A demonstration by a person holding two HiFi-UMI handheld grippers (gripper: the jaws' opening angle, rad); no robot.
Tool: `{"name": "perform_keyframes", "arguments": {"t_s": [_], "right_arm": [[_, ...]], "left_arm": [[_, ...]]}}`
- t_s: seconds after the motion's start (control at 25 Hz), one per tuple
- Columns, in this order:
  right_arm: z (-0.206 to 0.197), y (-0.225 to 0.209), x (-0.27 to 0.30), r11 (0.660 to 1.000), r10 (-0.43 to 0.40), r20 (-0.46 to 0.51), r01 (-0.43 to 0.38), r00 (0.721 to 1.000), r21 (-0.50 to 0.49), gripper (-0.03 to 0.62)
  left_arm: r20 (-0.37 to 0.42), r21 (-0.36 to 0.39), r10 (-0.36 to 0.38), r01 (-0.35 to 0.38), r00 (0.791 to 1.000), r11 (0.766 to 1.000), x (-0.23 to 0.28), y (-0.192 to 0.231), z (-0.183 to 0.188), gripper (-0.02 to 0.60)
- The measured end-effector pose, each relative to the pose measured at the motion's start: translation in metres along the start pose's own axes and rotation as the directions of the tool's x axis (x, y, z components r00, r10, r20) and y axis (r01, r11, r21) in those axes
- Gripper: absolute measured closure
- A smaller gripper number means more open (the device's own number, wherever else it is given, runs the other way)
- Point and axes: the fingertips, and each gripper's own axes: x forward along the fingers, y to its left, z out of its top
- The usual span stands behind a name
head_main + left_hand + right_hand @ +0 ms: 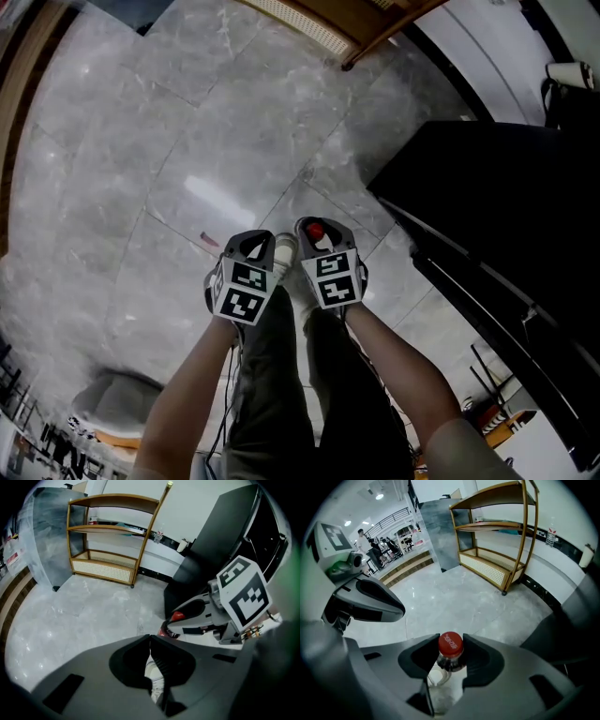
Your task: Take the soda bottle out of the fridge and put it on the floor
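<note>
Right gripper view was where the answer was given: the right gripper was seen clamped on the neck of the soda bottle, just under the round red screw cap, with dark liquid showing through clear plastic below it. The bottle was hung upright and pointed down at the floor. Its base was hidden by the jaws, so contact with the floor could not be told.

The left gripper was shown with its jaws brought together and nothing between them. Only a white shoe was glimpsed through the slit beneath.

Progress was judged well along. The bottle was out of the tall black cabinet, taken to be the fridge, and was held beside the person's feet. Setting it down and letting go were left to be done.

The floor was made up of large polished grey marble tiles, glossy enough to throw back the ceiling lights and so likely slick under a narrow base. The matte grey jaws were ridged on their inner faces. A curved wooden shelf with a woven cane panel was seen against the far wall.
</note>
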Motion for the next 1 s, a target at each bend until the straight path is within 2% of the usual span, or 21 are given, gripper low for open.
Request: {"name": "perform_keyframes", "arguments": {"t_s": [0.16,0.44,0.72,1.0], "right_arm": [[-0.024,-0.003,0.038,1.0,0.009,-0.004,-0.009,1.0,-0.014,0.464],[-0.056,-0.017,0.101,1.0,-0.023,0.02,0.023,1.0,0.01,0.464],[-0.08,-0.028,0.143,1.0,-0.027,-0.012,0.027,1.0,-0.007,0.462],[-0.092,-0.026,0.152,0.999,-0.013,-0.028,0.014,1.0,0.038,0.474]], "left_arm": [[-0.025,0.006,-0.01,0.01,1.0,1.0,0.034,0.002,-0.025,0.575],[-0.04,-0.049,-0.015,0.013,0.999,0.999,0.087,0.014,-0.06,0.575],[-0.034,-0.098,-0.013,0.009,0.999,0.995,0.124,0.022,-0.071,0.575],[-0.058,-0.085,-0.025,0.02,0.998,0.996,0.133,0.021,-0.077,0.575]]}}
